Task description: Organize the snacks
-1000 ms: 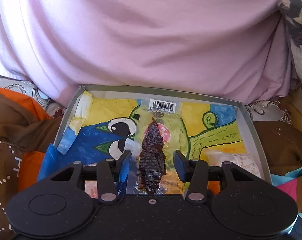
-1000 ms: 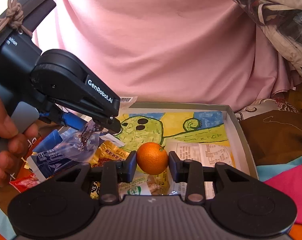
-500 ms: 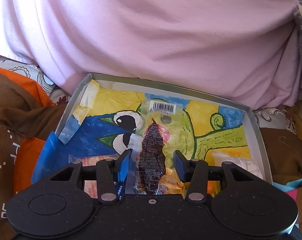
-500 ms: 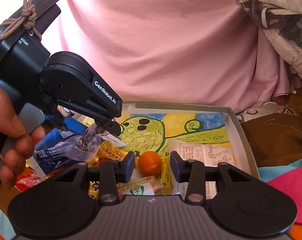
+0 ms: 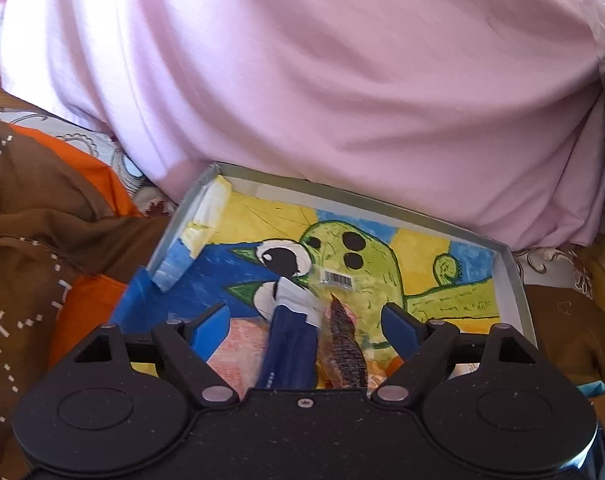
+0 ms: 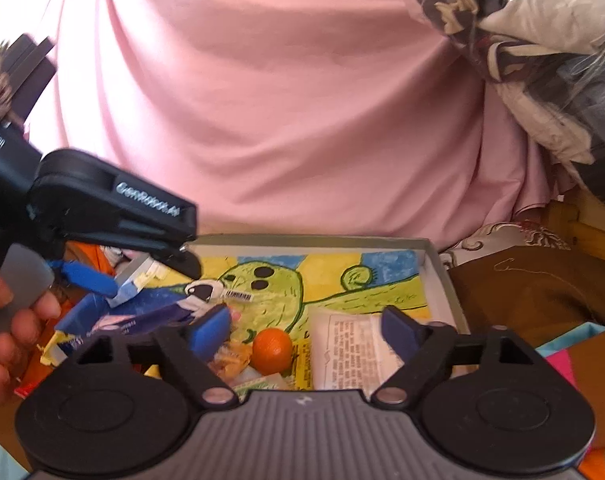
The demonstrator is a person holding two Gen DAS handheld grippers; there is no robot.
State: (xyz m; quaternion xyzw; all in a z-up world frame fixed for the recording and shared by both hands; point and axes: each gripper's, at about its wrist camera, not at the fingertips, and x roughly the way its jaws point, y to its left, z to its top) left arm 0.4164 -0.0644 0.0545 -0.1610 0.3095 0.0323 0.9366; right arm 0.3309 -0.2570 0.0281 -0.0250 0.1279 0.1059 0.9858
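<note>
A pink draped cloth (image 6: 282, 100) fills the upper frame. Below it sits the shallow grey cardboard box (image 6: 436, 272) lined with a cactus painting, its near edge hidden behind the grippers. The left gripper (image 5: 306, 324) and right gripper (image 6: 306, 330) both have fingers spread wide, gripping nothing. Low centre lies a small orange fruit (image 6: 272, 350); the clear packet of dark dried snack (image 5: 344, 350) is blurred.
</note>
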